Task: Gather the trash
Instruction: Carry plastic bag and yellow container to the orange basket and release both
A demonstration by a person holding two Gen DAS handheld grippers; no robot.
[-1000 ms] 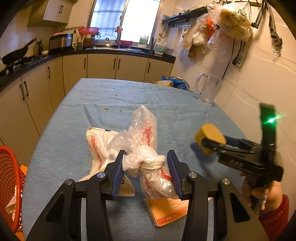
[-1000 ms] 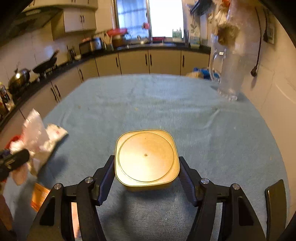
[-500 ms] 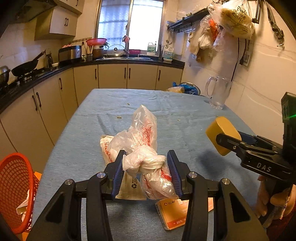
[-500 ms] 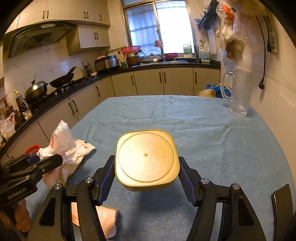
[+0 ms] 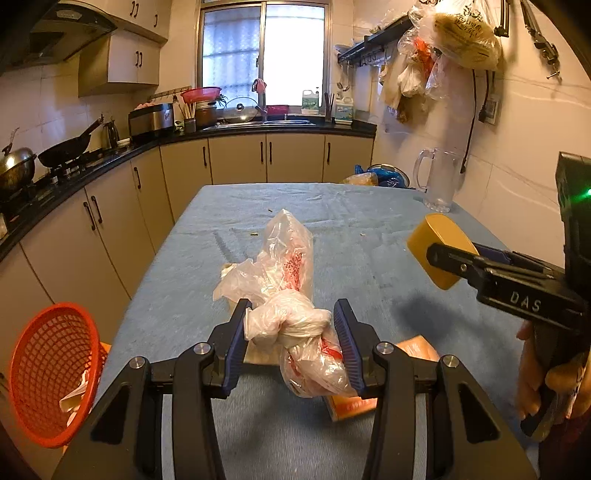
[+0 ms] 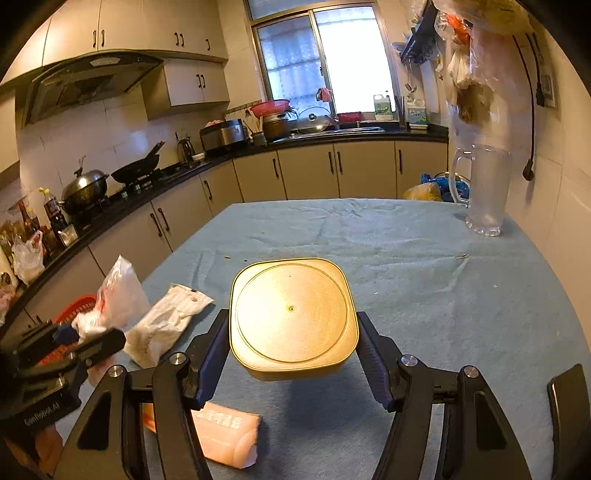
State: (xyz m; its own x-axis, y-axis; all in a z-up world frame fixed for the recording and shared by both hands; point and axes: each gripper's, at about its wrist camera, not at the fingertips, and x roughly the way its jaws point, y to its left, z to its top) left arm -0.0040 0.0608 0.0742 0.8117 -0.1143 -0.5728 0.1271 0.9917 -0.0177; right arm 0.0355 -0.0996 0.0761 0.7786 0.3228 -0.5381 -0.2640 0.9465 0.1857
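My left gripper (image 5: 293,343) is shut on the knot of a clear plastic bag (image 5: 288,273) with red print, held above the blue-covered table (image 5: 369,229). My right gripper (image 6: 293,354) is shut on a yellow square container (image 6: 291,314), lifted off the table; the same container (image 5: 437,254) shows at the right of the left wrist view. In the right wrist view the bag (image 6: 118,291) hangs at the left. A white wrapper (image 6: 166,325) and an orange packet (image 6: 221,432) lie on the table below. An orange mesh basket (image 5: 51,373) stands beside the table's left edge.
A clear plastic jug (image 6: 484,188) stands at the table's far right, with blue and yellow bags (image 6: 432,188) behind it. Kitchen cabinets and a counter with pans (image 5: 66,147) run along the left and back. Bags hang on the right wall (image 5: 458,33).
Both grippers have risen and tilted up with their loads: more of the kitchen shows, the bag hangs farther off the table, and the basket has come further into view.
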